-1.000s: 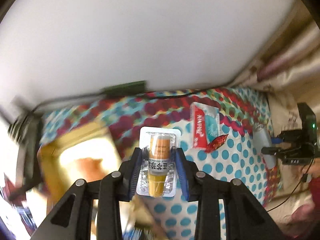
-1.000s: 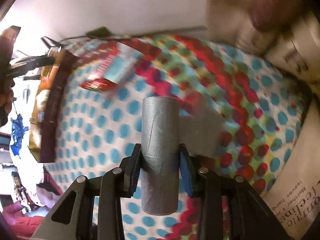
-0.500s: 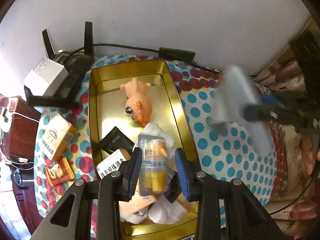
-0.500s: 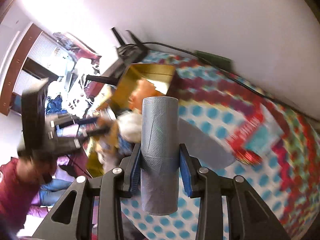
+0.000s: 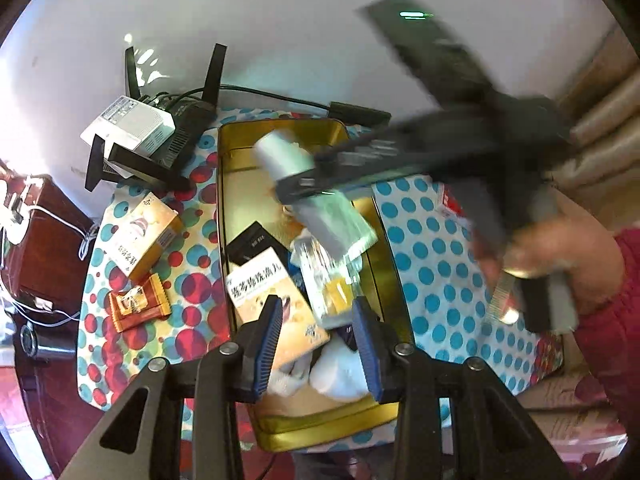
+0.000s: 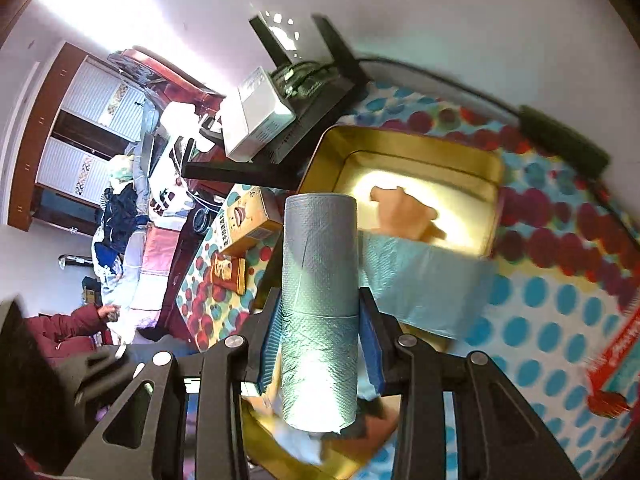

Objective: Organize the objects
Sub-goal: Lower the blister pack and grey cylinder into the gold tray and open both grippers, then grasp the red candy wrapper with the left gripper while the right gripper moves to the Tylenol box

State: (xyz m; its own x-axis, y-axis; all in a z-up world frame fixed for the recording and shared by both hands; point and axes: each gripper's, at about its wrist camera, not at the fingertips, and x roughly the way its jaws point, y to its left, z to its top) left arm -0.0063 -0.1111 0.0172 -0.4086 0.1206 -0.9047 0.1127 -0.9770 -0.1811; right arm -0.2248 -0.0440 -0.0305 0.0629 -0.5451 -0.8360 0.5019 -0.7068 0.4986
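Left gripper (image 5: 318, 330) fingers now apart; blister pack (image 5: 330, 288) apparently dropped in gold tin (image 5: 320, 428). Right gripper (image 6: 320, 340) clamped on grey roll (image 6: 320, 300), now over tin — next deposit.

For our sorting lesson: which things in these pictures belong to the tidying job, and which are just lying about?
In the job:
gold tin
grey roll, held by right gripper
blister pack, beyond the left gripper

Lying about:
router
white box
wrapped snack

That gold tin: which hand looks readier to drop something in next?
Likely the right gripper: it grips the grey roll above the gold tin. The left gripper is open, holding nothing.
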